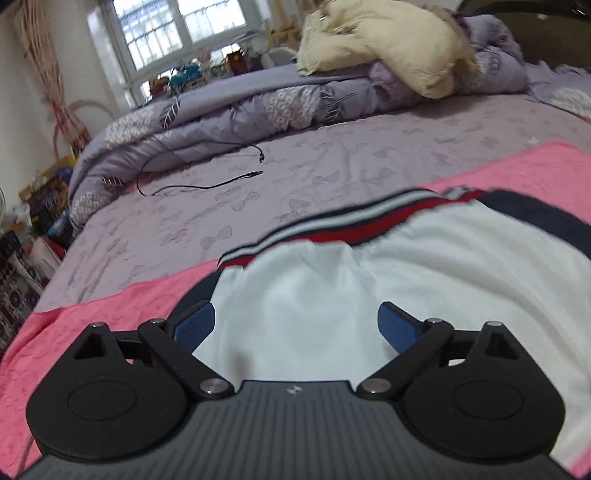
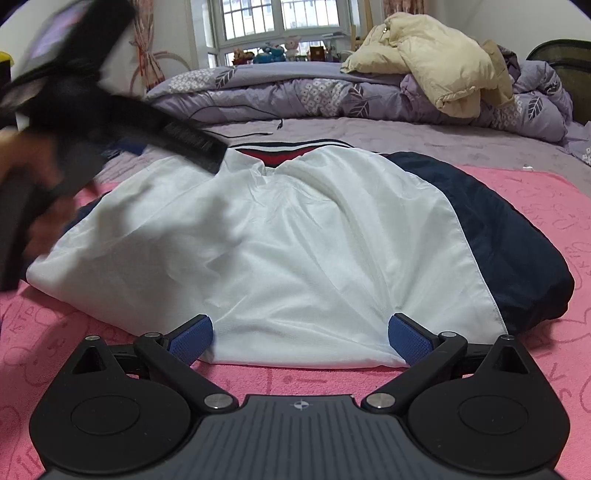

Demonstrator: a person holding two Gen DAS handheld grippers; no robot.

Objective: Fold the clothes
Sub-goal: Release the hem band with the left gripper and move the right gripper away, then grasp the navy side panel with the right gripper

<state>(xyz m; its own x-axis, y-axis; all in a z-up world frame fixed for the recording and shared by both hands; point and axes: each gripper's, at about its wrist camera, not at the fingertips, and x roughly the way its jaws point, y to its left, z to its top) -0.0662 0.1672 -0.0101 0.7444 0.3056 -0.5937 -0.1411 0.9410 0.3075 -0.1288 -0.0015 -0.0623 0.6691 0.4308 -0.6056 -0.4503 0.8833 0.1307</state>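
A jacket (image 2: 280,240) lies on a pink towel (image 2: 535,206) spread over a bed with a lilac bow-print sheet (image 1: 332,162). Its white lining faces up across the middle, and a navy outer panel (image 2: 498,229) shows toward 3 o'clock in the right wrist view. A ribbed collar (image 2: 284,149) in red, white and navy sits at the far edge, toward 12 o'clock.

The right gripper (image 2: 301,339) has its blue-padded fingers (image 2: 410,338) spread wide, one on each side of the near hem of the white lining. The pads look close to the cloth, but whether they touch it cannot be told. The left gripper (image 1: 295,330) is likewise spread wide, its blue pads (image 1: 195,325) low over the white lining, with nothing pinched between them.

In the right wrist view the left gripper appears as a blurred black shape at 10 o'clock, above the jacket's left side, with part of a hand (image 2: 22,166) on its handle.

Toward 12 o'clock a rumpled lilac quilt (image 2: 332,96) is heaped along the bed's far side, and a cream padded coat (image 2: 436,62) lies on top of it. A thin black cable (image 1: 192,181) lies on the sheet between the quilt and the towel. Behind them is a window (image 2: 280,18) with small toys on its sill.
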